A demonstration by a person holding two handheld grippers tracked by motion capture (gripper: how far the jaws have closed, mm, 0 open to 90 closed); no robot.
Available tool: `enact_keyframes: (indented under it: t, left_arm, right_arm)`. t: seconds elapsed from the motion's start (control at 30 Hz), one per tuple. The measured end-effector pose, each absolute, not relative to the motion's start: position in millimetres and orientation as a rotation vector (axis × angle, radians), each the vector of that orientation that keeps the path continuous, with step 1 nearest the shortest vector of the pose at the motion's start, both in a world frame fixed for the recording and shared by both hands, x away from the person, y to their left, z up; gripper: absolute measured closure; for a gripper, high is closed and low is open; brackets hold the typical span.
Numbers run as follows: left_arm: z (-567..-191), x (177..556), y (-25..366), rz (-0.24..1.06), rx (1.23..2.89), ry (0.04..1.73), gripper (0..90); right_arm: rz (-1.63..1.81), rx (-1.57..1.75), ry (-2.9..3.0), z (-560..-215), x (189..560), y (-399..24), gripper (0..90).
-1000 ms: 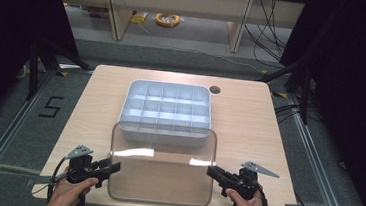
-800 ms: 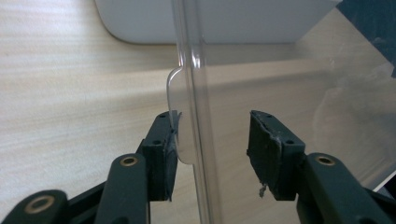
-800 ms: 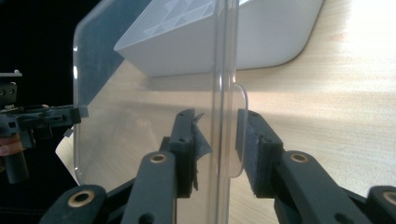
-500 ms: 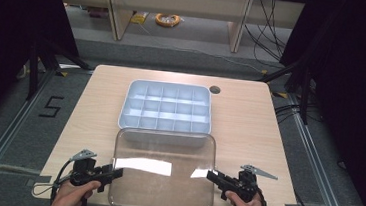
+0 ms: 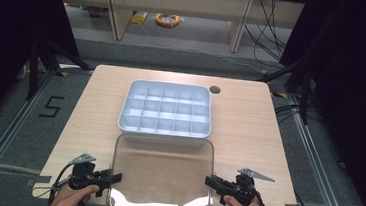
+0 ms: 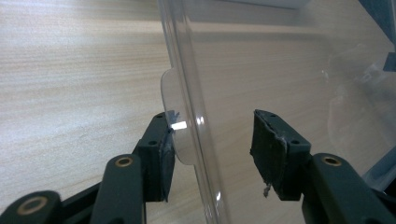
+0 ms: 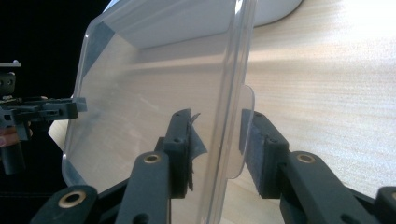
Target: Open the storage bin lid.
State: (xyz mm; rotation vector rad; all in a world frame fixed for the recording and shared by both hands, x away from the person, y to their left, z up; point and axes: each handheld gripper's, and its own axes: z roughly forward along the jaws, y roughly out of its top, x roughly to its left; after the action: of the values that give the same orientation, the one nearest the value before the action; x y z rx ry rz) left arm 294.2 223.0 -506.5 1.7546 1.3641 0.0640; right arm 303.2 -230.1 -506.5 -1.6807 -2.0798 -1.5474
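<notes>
A clear plastic lid (image 5: 162, 174) lies flat near the table's front edge, just in front of a white compartment tray (image 5: 166, 108). My left gripper (image 5: 114, 178) is at the lid's left rim and my right gripper (image 5: 210, 181) at its right rim. In the left gripper view the lid's rim (image 6: 191, 84) and tab stand between the jaws of the left gripper (image 6: 212, 140), with a wide gap to one pad. In the right gripper view the rim (image 7: 233, 84) runs between the jaws of the right gripper (image 7: 217, 140) with slight gaps. Both pairs of jaws have just been opening.
The wooden table (image 5: 249, 124) has a round cable hole (image 5: 215, 89) behind the tray. A dark floor with rails flanks the table, and shelving stands at the back. The lid's near rim reaches the table's front edge between the person's hands.
The lid has come toward the person and off the tray's front rim, down onto the table. Both grippers moved slightly nearer with it and their jaws parted a little.
</notes>
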Motion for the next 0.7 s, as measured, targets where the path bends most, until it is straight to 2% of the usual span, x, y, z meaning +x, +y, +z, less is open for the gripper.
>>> enact_keyframes:
  t: [0.7]
  left_arm:
    - [-514.9, 300.9, 223.8, 0.003, 1.770, 1.389, 48.7]
  right_arm:
    - [-1.452, -1.676, -2.163, -514.5, 310.5, -227.4, 58.7]
